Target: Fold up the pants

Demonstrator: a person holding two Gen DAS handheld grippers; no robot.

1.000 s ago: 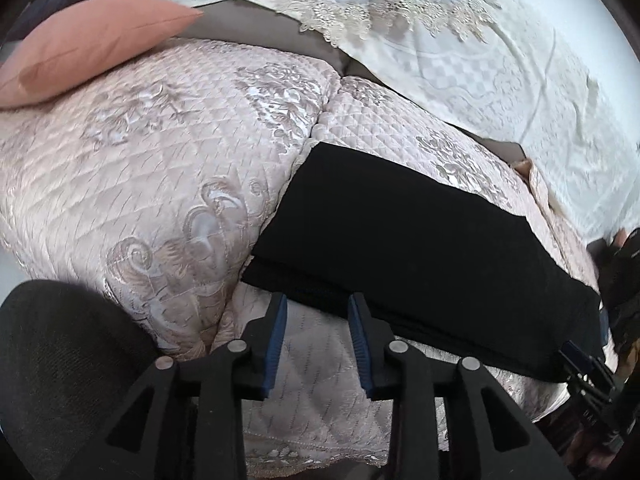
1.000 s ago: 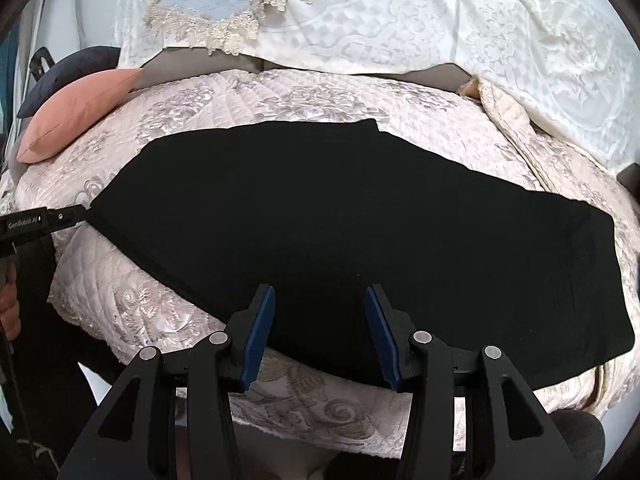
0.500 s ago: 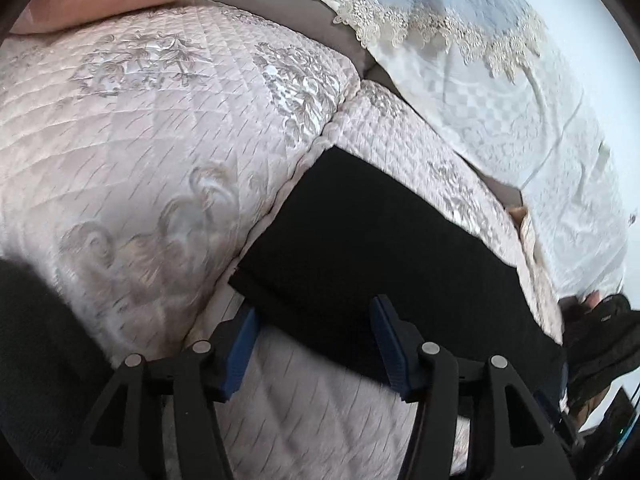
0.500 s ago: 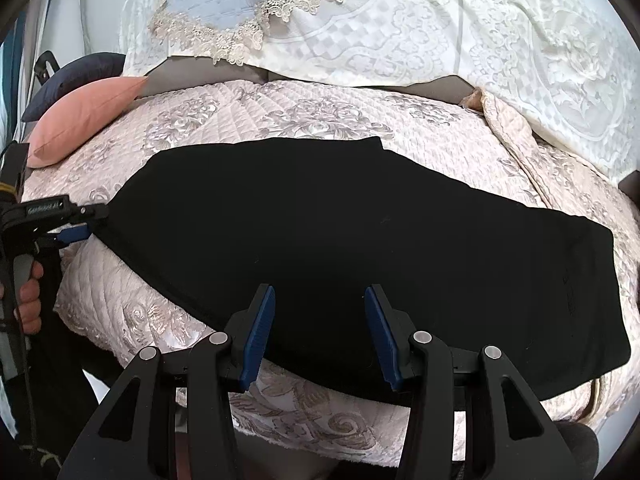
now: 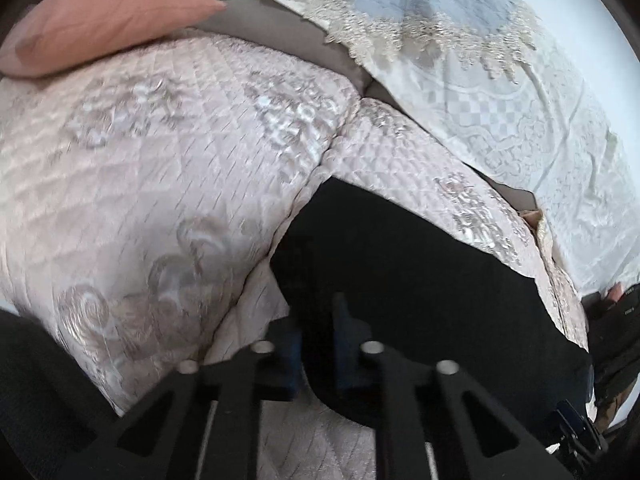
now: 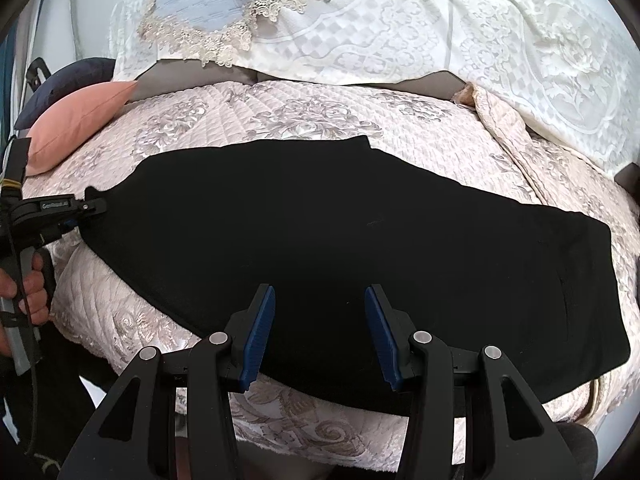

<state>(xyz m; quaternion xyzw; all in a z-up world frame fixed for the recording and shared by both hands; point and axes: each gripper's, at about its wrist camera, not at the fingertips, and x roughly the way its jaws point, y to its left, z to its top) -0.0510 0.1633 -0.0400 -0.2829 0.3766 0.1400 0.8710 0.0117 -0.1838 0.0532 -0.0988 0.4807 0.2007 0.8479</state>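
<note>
The black pants lie flat and lengthwise across the quilted bed, near its front edge. The left gripper has its fingers almost closed on the pants' left end, while the right gripper hovers wide open over the front edge, holding nothing. This looks like the start of the fold: next, I think, the right fingers must pinch the cloth so both ends lift together.
</note>
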